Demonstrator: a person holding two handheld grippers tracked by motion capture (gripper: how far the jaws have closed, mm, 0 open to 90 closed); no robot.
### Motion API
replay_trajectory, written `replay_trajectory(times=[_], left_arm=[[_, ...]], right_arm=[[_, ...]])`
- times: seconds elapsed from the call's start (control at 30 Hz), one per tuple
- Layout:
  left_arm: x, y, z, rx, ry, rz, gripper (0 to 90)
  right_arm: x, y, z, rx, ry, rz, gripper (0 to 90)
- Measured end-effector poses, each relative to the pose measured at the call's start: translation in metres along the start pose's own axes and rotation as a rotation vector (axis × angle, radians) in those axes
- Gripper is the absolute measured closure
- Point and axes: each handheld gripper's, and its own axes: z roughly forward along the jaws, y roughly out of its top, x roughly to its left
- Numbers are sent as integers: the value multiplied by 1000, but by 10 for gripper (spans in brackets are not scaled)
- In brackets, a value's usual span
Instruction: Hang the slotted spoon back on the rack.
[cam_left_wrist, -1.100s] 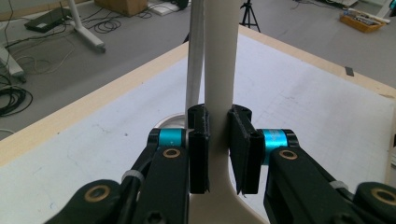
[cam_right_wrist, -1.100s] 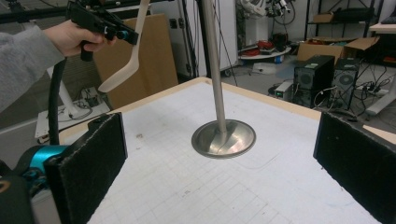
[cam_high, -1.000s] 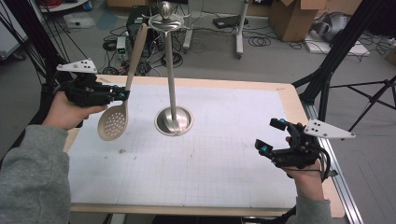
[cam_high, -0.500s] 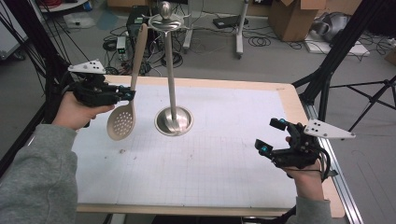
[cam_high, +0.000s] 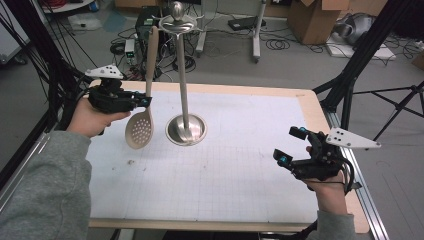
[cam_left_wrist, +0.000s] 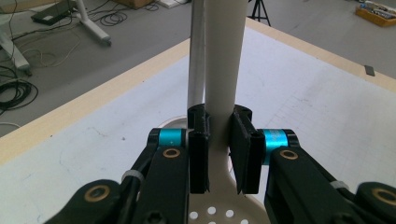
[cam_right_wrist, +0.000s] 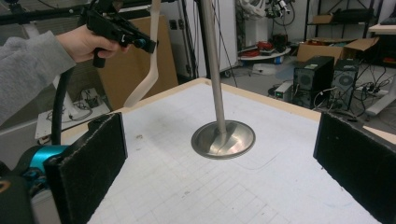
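A beige slotted spoon (cam_high: 140, 128) hangs nearly upright, bowl down, its handle top close to the hooks of a metal utensil stand (cam_high: 185, 129). My left gripper (cam_high: 145, 102) is shut on the spoon's handle just above the bowl, left of the stand's pole. In the left gripper view the black jaws clamp the beige handle (cam_left_wrist: 223, 84), with the grey pole (cam_left_wrist: 196, 56) right behind it. The right gripper (cam_high: 290, 146) is held open over the table's right side, away from the stand. Its view shows the stand's base (cam_right_wrist: 223, 138) and the spoon (cam_right_wrist: 145, 79) held by the other gripper.
The table (cam_high: 210, 180) has a white grid mat with a wooden rim. Beyond its far edge lie cables, computer boxes and cardboard boxes on the floor. Black tripod legs (cam_high: 350, 75) stand off the right corner.
My left gripper has carried the spoon right and up toward the stand, and the spoon has swung from tilted to nearly upright. The right gripper has stayed put.
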Motion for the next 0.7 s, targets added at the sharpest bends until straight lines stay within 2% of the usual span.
replay_trajectory(times=[0.7], left_arm=[[-2, 4, 18, 3, 18, -4, 777]], right_arm=[[-2, 0, -2, -5, -6, 0, 15]])
